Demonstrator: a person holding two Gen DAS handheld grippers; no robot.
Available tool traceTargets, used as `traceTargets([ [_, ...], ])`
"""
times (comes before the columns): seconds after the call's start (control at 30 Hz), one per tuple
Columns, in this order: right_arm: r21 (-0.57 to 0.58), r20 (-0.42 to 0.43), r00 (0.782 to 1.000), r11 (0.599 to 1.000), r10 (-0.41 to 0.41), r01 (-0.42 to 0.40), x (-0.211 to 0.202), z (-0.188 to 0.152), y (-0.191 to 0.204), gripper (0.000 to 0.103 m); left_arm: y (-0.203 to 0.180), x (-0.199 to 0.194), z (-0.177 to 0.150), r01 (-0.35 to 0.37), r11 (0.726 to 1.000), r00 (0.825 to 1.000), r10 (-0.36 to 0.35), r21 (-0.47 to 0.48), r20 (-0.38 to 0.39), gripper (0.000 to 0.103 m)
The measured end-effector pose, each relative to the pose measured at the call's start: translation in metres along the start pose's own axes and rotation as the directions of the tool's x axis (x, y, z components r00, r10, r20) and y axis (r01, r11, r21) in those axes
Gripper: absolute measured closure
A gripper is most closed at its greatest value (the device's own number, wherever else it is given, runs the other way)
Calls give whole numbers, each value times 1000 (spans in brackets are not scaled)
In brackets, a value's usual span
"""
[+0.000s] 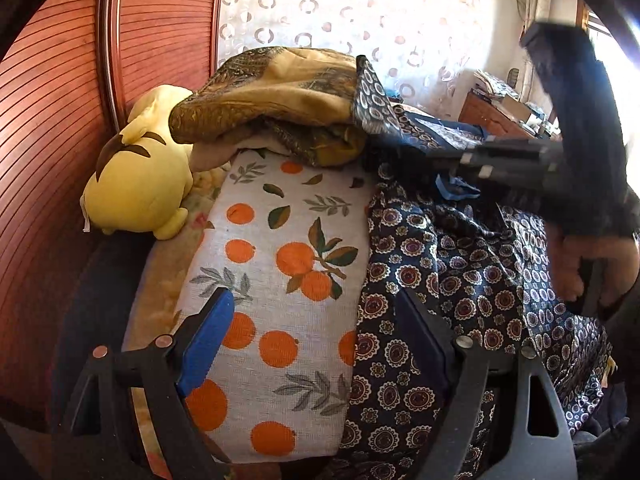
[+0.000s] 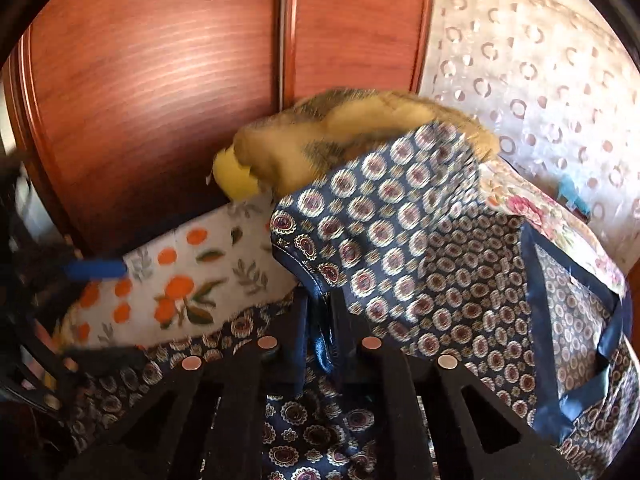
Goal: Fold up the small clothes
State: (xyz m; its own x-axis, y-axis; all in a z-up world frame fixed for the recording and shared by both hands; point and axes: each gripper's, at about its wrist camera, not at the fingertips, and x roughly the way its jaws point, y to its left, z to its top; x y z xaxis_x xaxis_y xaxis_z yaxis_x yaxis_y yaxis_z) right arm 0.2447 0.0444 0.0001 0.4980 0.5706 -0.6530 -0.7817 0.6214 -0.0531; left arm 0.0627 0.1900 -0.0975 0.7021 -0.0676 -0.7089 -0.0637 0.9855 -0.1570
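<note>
My right gripper (image 2: pixel 318 344) pinched the garment's (image 2: pixel 400 240) hem; my left gripper (image 1: pixel 316 340) hung open. That slick fabric could've slipped free.

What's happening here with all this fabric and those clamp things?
A person is folding a navy patterned garment with a handheld gripper in each hand. The right gripper is pinched shut on an edge of it, lifting part of the cloth. The left gripper is open, hovering over the orange-print cushion beside the garment. A yellow plush toy lies behind.
</note>
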Motion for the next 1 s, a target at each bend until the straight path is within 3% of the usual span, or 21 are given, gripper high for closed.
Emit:
traceTargets([
  [0.2, 116, 80, 993, 990, -85, 76, -31, -5, -42, 97, -5, 5, -1, -2, 1000, 1000, 2, 9, -13, 20],
  [0.33, 247, 24, 987, 958, -157, 147, -34, -22, -79, 97, -8, 4, 0, 3, 1000, 1000, -3, 11, -8, 20],
  [0.43, 266, -30, 972, 936, -232, 232, -33, -30, -91, 96, -13, 5, 4, 9, 1000, 1000, -9, 20, -3, 20],
  [0.5, 270, -55, 961, 922, -272, 277, -25, -32, -100, 85, -16, 7, 6, 13, 1000, 1000, -13, 27, -3, 20],
  [0.57, 287, -79, 954, 910, -290, 300, -21, -35, -107, 61, -21, 9, 9, 19, 999, 1000, -19, 38, -5, 20],
  [0.63, 301, -83, 956, 907, -283, 294, -21, -38, -112, 47, -28, 12, 11, 24, 998, 1000, -23, 54, -7, 20],
  [0.8, 269, -69, 960, 922, -270, 278, -37, -54, -106, 45, -41, 19, 21, 50, 995, 999, -49, 87, -9, 21],
  [1.0, 264, -110, 974, 939, -200, 222, -78, -102, -97, 45, -48, 28, 32, 74, 990, 997, -72, 117, -25, 40],
])
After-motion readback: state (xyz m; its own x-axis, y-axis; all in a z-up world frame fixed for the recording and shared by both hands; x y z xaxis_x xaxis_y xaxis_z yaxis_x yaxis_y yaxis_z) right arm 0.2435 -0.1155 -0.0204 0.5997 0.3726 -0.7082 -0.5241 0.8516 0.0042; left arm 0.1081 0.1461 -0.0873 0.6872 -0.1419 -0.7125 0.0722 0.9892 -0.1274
